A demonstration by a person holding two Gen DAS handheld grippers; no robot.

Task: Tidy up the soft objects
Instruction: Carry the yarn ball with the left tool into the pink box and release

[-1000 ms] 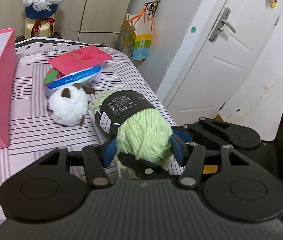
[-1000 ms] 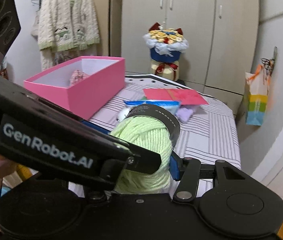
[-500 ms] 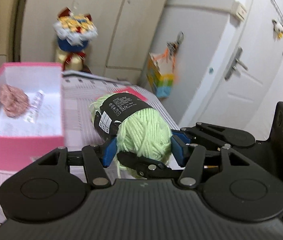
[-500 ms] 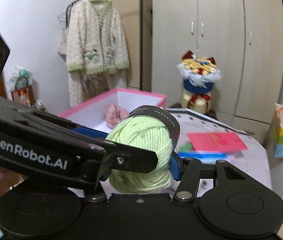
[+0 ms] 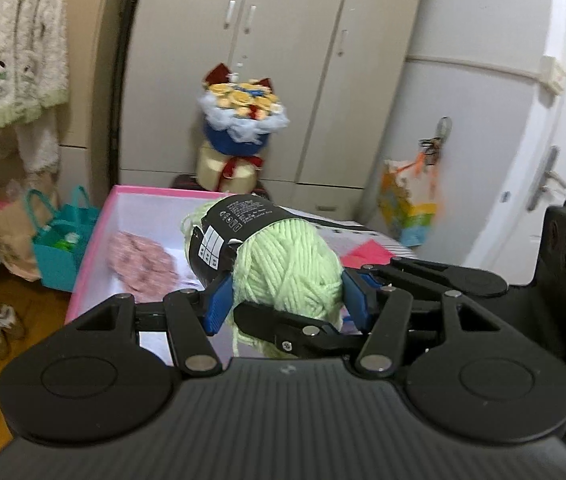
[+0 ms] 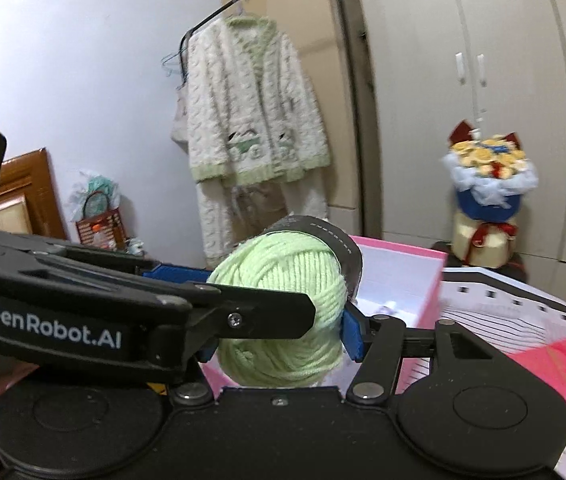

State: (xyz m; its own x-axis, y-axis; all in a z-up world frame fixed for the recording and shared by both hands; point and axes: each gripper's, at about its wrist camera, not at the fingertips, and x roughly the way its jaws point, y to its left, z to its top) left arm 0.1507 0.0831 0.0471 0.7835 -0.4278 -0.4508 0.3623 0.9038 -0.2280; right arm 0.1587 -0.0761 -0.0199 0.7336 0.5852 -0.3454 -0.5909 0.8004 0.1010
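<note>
Above the pink box (image 5: pixel 95 240), both the left gripper (image 5: pixel 287 298) and right gripper (image 6: pixel 279 316) clamp the green yarn ball (image 5: pixel 287 276); a pink knit piece (image 5: pixel 141 264) already lies inside, the yarn not yet.

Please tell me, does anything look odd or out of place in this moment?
One thing: the green yarn ball is clamped by both the left gripper and right gripper at once, their fingers crossing, above the pink box. Its black paper band sits askew toward one end. Nothing looks spilled or damaged.
</note>
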